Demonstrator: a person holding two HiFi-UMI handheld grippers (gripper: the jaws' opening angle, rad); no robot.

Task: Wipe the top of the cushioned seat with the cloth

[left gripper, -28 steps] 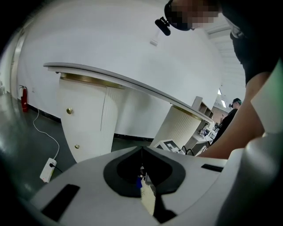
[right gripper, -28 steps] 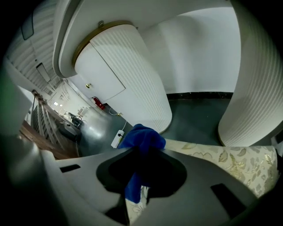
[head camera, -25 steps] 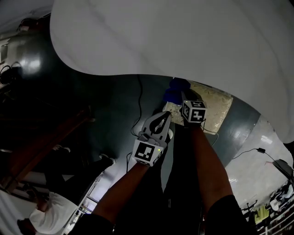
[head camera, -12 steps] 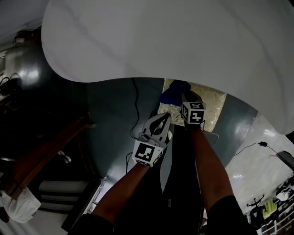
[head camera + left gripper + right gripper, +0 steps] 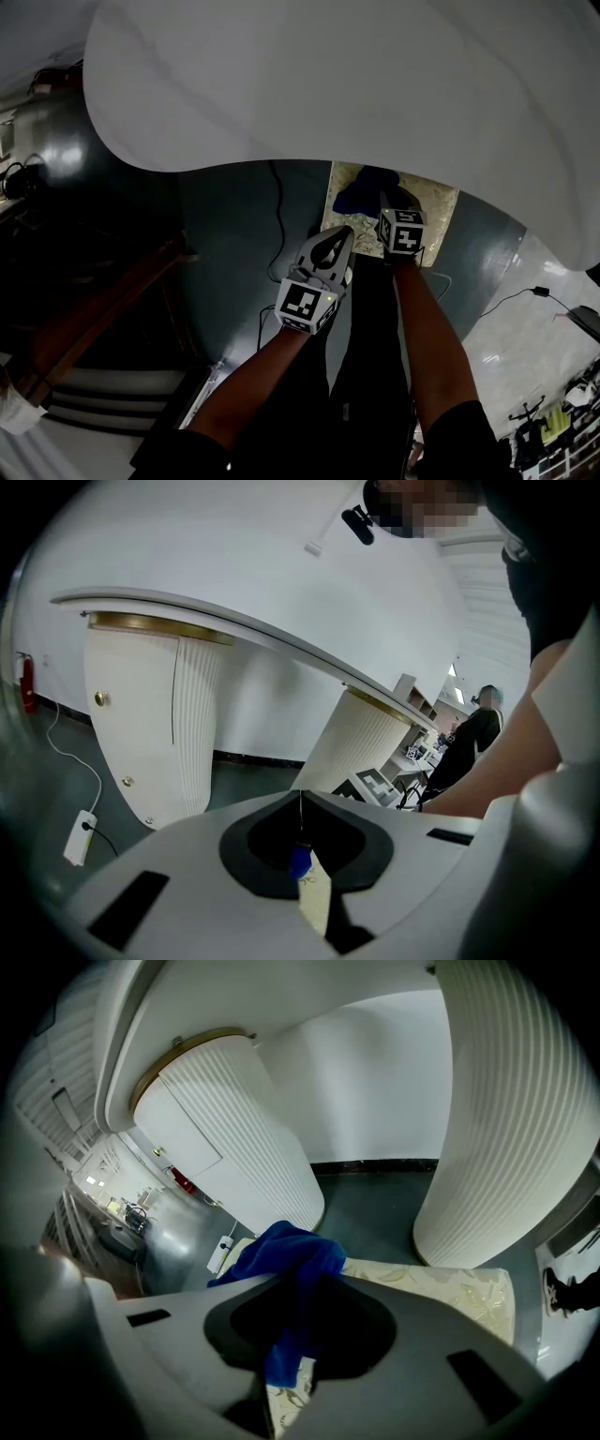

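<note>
The cushioned seat (image 5: 433, 208) is cream with a pale pattern and pokes out from under a white table top. A dark blue cloth (image 5: 361, 199) lies bunched on its left part. My right gripper (image 5: 386, 208) is shut on the blue cloth (image 5: 292, 1258), which hangs through its jaws just above the seat (image 5: 441, 1290). My left gripper (image 5: 339, 234) hovers beside the seat's near left corner, shut with nothing in it. In the left gripper view, a sliver of cloth (image 5: 299, 861) and seat (image 5: 315, 904) shows between the left gripper's (image 5: 300, 797) jaws.
A large white table top (image 5: 328, 84) overhangs the seat. Two white fluted pedestals (image 5: 506, 1101) (image 5: 234, 1138) stand behind it. A cable (image 5: 278, 216) and power strip (image 5: 80, 836) lie on the grey floor at left. A person (image 5: 473, 742) stands far off.
My right gripper has drifted slightly right with the cloth. More of the seat now shows from under the table top. The left gripper has barely moved.
</note>
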